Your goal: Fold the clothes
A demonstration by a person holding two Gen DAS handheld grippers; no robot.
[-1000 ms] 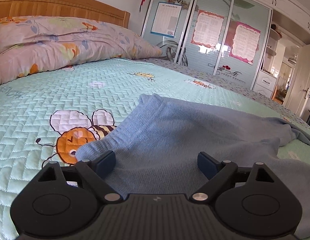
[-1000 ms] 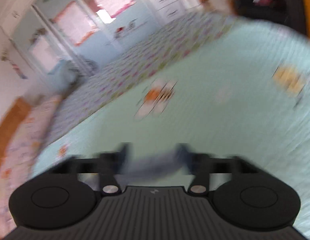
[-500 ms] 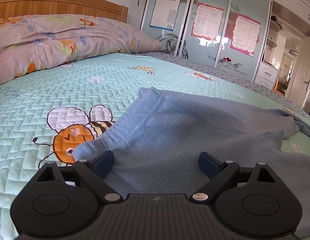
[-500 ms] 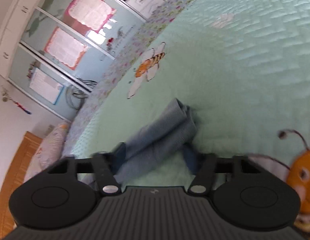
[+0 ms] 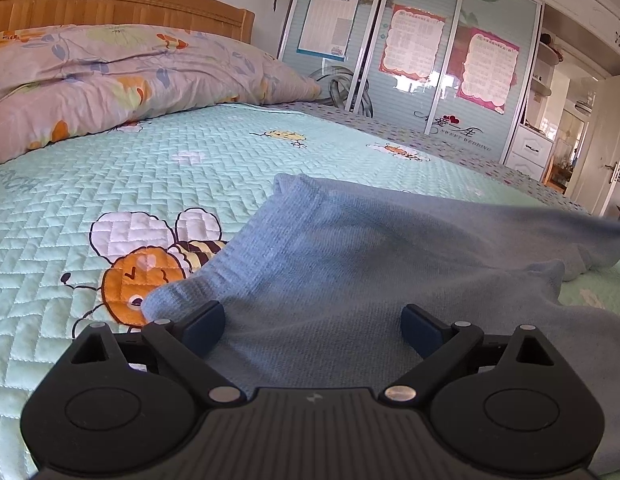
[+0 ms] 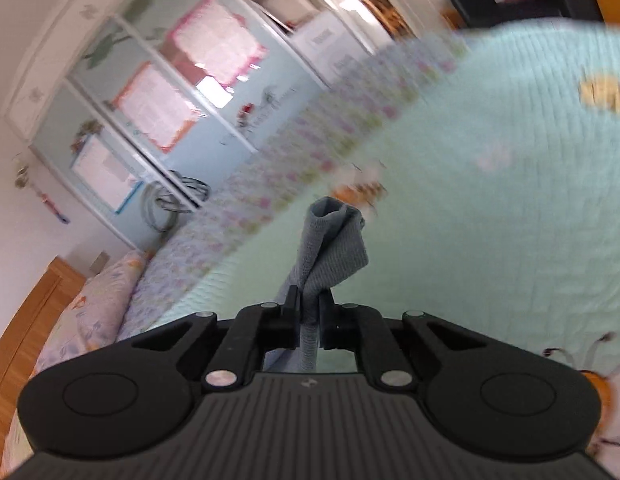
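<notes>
Two grippers work one blue knit garment, which lies spread over the mint quilted bed. The left gripper hovers low over the near part of the cloth with its fingers spread wide apart, released; the fabric runs between and beyond them, its ribbed corner just left of the left finger, beside a printed bee. The right gripper has its fingers clenched on a bunched fold of the garment, which sticks out beyond the tips above the bed.
</notes>
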